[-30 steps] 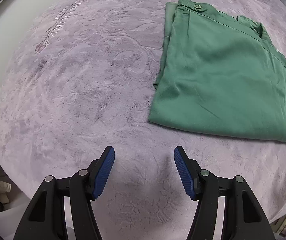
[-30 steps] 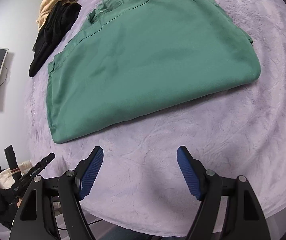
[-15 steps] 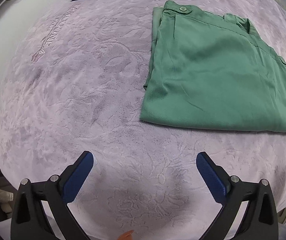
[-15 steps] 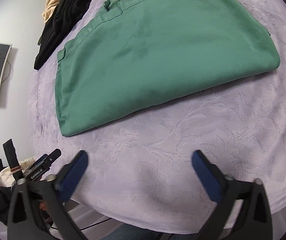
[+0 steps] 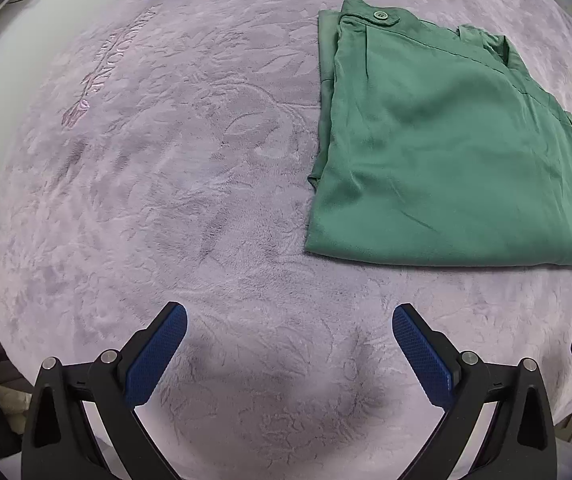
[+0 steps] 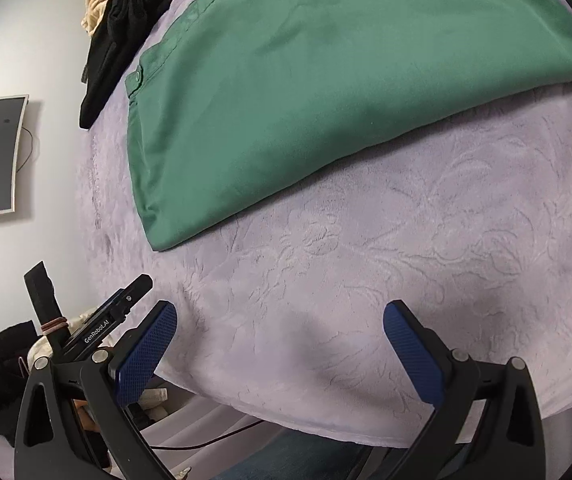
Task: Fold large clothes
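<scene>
Jaws of both tools now stand wide apart where a second ago they were much narrower: the left gripper (image 5: 289, 334) and the right gripper (image 6: 279, 330) are both spread and hold nothing, each hanging over bare purple blanket (image 5: 173, 184). Green trousers (image 5: 446, 152) lie folded flat on the blanket, ahead of the left gripper and to its right, well apart from either tool. I judge that this fold is finished and released — either one more fold or the next garment, perhaps the black clothes (image 6: 121, 28) at the far edge, comes now.
</scene>
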Motion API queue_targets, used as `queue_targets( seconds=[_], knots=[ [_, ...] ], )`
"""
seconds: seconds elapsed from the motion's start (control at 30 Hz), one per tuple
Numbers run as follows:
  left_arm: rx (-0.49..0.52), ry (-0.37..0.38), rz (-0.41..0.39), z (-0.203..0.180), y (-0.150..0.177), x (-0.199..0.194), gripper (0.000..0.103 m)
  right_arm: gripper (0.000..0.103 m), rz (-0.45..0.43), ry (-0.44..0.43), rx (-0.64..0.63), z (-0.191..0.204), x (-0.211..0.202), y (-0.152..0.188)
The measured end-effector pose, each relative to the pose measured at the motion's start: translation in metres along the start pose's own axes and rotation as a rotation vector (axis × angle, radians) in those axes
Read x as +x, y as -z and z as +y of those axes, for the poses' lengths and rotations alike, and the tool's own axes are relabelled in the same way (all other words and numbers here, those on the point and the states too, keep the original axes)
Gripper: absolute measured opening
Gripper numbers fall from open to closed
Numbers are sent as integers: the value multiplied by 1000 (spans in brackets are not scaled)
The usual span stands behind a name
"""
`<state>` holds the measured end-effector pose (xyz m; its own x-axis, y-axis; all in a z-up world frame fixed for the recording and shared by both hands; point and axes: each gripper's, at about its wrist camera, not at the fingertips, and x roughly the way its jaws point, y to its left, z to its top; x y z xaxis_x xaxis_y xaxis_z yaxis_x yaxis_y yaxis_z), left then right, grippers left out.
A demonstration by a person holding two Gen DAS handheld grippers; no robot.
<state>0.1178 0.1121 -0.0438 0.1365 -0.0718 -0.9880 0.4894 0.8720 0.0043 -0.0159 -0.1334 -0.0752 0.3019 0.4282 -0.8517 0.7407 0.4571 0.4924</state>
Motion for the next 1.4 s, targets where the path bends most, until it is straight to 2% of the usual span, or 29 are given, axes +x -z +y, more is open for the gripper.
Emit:
queue_targets(
  seconds=[0.27, 0.47, 0.73, 0.9, 1.07, 1.1, 1.13, 1.17, 1.2, 1.3, 1.4],
  knots=[
    [8, 41, 25, 6, -6, 12, 103, 103, 39, -17, 58, -7, 22, 8],
    [-7, 55, 30, 10, -13, 23, 103, 103, 29, -63, 50, -1, 38, 5],
    [-60, 110, -35, 31, -34, 34, 103, 103, -42, -242, 25, 25, 60, -21],
    [-118, 184, -62, 45, -53, 41, 103, 103, -78, -384, 146, 30, 88, -45],
    [-166, 240, -55, 48, -67, 48, 103, 102, -111, -440, 279, 31, 98, -54],
    [-170, 260, -55, 42, -68, 48, 103, 97, -118, -464, 307, 31, 97, -55],
    [-169, 288, -53, 39, -70, 48, 103, 87, -120, -479, 323, 29, 96, -57],
    [-166, 314, -50, 36, -73, 48, 103, 48, -114, -474, 333, 28, 95, -59],
    [-163, 333, -49, 32, -76, 48, 103, 21, -103, -474, 334, 27, 95, -62],
    [-156, 415, -35, 24, -89, 52, 103, 12, -121, -533, 280, 32, 81, -66],
    [-177, 500, 6, 21, -100, 63, 103, 12, -150, -547, 191, 45, 62, -69]
  ],
)
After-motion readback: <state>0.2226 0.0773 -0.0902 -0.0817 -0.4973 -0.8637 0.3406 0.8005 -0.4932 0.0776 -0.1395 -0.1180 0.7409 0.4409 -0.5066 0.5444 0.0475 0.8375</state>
